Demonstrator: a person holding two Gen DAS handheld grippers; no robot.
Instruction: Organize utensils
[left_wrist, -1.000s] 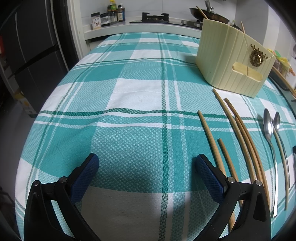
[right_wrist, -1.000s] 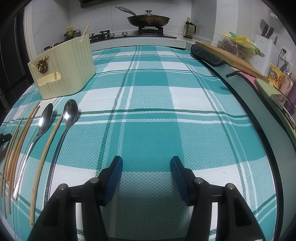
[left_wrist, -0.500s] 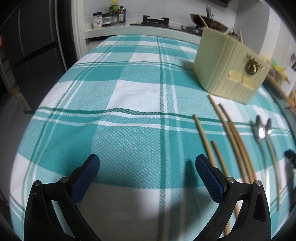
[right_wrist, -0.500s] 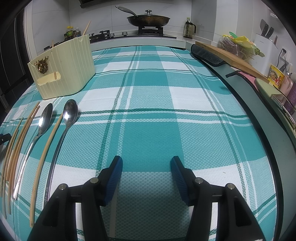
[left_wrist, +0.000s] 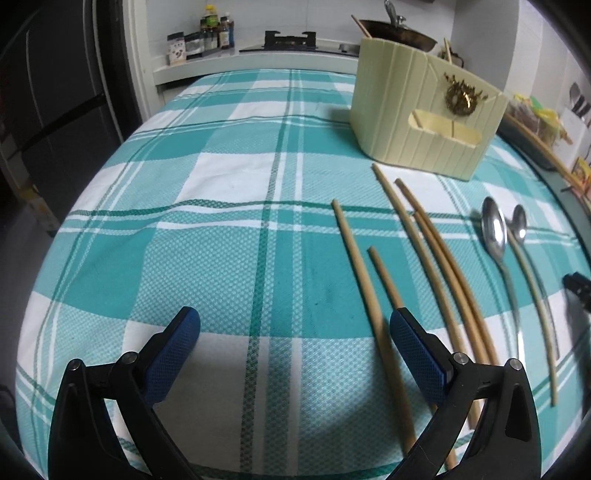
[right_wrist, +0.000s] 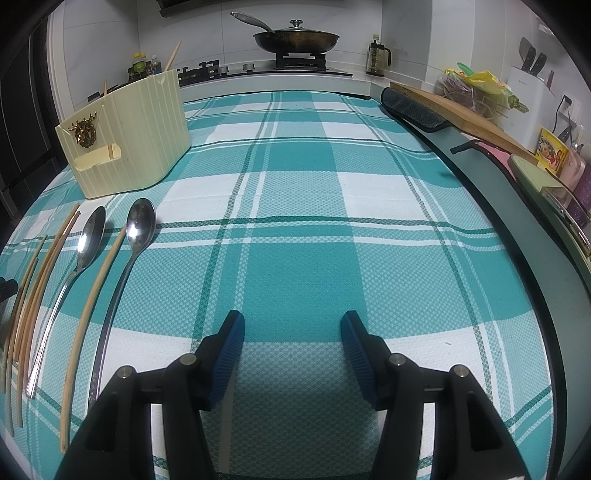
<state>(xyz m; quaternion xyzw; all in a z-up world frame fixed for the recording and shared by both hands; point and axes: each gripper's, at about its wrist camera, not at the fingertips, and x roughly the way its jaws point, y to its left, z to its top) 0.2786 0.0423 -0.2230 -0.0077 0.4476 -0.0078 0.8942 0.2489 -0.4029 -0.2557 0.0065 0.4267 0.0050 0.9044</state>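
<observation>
A: Your left gripper has shifted right since a second ago; the nearest chopstick now runs between its fingers instead of under the right one. Your right gripper hasn't moved.

B: And the jaws?

A: Both spread wide, holding nothing, above the checked cloth.

B: Where are the utensils?

A: Chopsticks lie side by side on the cloth, right of your left gripper. Beyond them are two spoons, a lone chopstick between them. The holder stands upright past their far tips.

B: What can't you make out?

A: The near ends of several chopsticks vanish behind your left gripper's right finger. A dark shape at the left view's right edge is cut off. Two stick tips poke from the holder; its inside is hidden.
</observation>
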